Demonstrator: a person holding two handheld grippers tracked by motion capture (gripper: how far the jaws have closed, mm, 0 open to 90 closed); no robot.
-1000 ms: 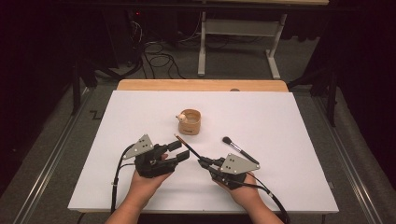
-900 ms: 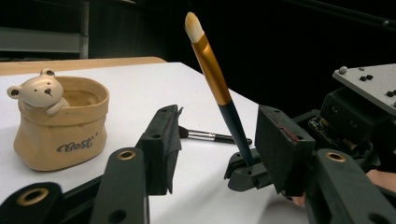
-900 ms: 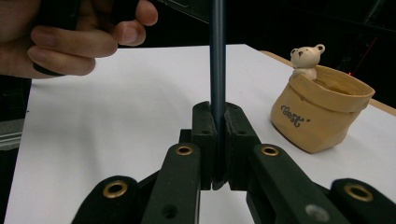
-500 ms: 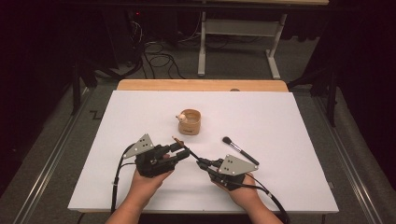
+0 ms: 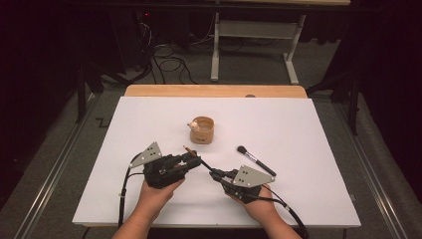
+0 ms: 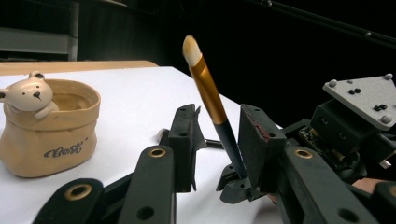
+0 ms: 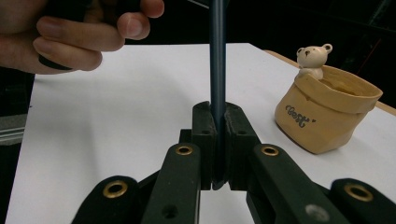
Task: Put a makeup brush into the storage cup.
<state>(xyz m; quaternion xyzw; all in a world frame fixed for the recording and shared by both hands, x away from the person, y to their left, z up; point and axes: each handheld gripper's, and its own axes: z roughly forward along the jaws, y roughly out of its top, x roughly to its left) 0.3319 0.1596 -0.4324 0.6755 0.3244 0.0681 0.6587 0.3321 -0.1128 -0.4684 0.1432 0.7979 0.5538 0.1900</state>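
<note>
Passing the slim makeup brush with the dark handle, gold ferrule and pale tip [image 6: 208, 88] from one hand to the other looks like the step in hand. The right tool [image 7: 217, 140] is clamped tight on the lower handle and holds the brush slanting up above the white worktop [image 5: 308, 129]. The left tool [image 6: 217, 140] has just been closing: its jaws now stand narrow on either side of the handle, one pad close against it and a gap on the other side, so it has no grip yet.

To do this well, the left tool should finish closing squarely on the dark handle just below the ferrule. Only once that grip looks firm should the right one let go, or the brush may tip or drop. Both hands are best kept still during the exchange.

The tan ceramic pouch-shaped cup with a small bear on its rim [image 5: 201, 130] stands just beyond the tools, probably where the brush is headed. A second black-handled brush with a dark head [image 5: 255, 159] lies on the worktop to the right.
</note>
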